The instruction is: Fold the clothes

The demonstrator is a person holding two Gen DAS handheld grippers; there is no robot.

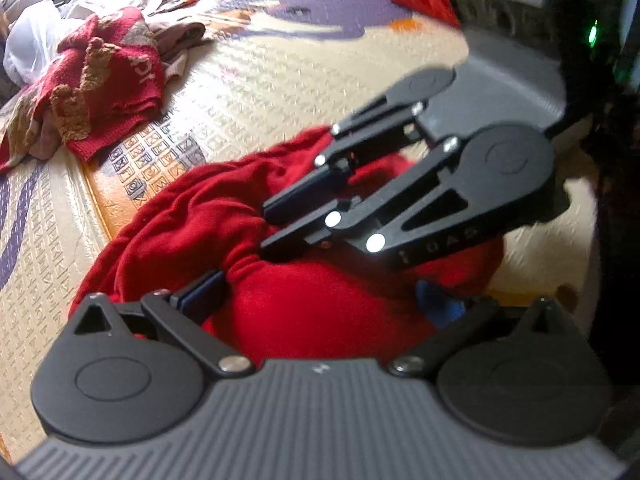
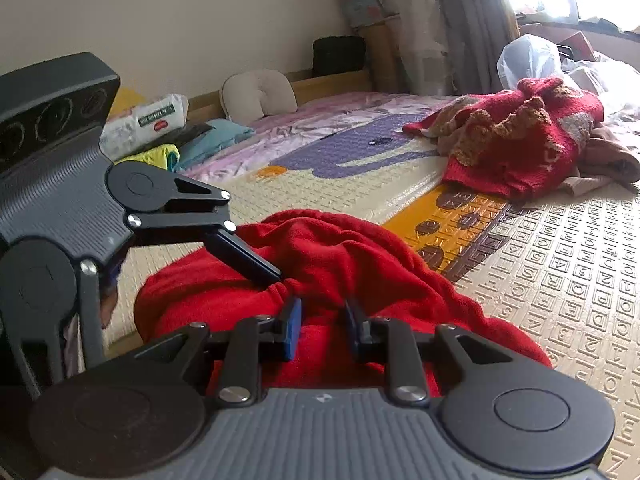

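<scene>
Red garment [image 2: 320, 264] lies bunched on the patterned play mat [image 2: 560, 280], near the middle. The right tongs [image 2: 320, 330] sit low over it, blue pads set a little apart with a ridge of red cloth between them; they look to be nipping it, though the view is unclear. The left tongs [image 2: 276, 274] bite a gathered fold. Far right, a red knitted sweater [image 2: 520, 140] lies heaped.

Under my tools I see a soft, matt red fleece cloth [image 2: 340, 256] bunched on an embossed foam play mat [image 2: 560, 288] with a slight sheen. The right tool [image 2: 320, 328] looks like matt black plastic with shiny metal screws and blue rubbery pads; at upper right lies a coarse red knit sweater [image 2: 520, 140].
</scene>
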